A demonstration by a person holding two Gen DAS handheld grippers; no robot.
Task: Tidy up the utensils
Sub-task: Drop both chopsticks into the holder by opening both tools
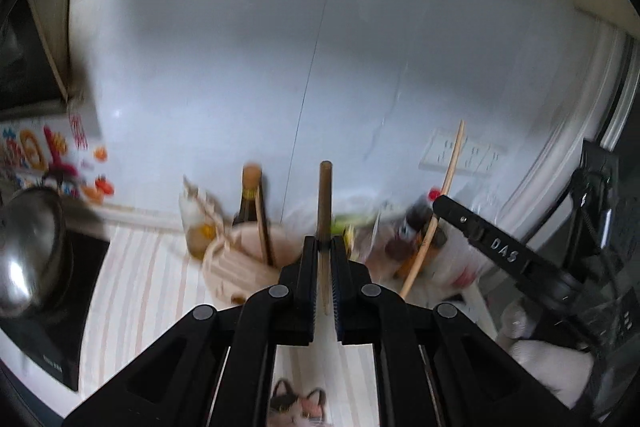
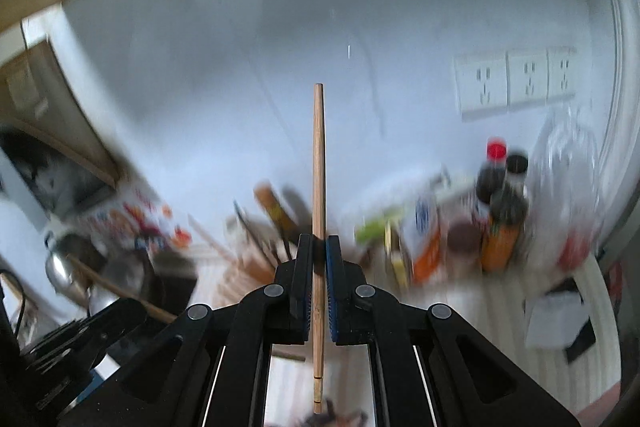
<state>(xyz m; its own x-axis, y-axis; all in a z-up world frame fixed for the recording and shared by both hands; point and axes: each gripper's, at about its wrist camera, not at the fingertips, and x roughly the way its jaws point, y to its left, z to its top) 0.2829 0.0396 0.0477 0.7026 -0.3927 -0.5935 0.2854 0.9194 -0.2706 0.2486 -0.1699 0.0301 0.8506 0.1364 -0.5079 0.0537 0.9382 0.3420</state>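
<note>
My left gripper (image 1: 325,241) is shut on a dark wooden chopstick (image 1: 325,199) that stands upright between its pads. Just beyond it stands a pale round utensil holder (image 1: 240,259) with one wooden stick (image 1: 263,227) in it. My right gripper (image 2: 319,241) is shut on a lighter wooden chopstick (image 2: 318,163), also upright; this chopstick (image 1: 436,211) and the right gripper also show at the right of the left wrist view. The holder appears blurred in the right wrist view (image 2: 256,259), left of the right gripper.
A metal pot (image 1: 28,251) sits on a black cooktop at the left. Sauce bottles (image 2: 500,203), a carton and bags crowd the back right by the white wall with power sockets (image 2: 516,83). A dark bottle (image 1: 250,199) stands behind the holder. The counter has a striped mat (image 1: 136,287).
</note>
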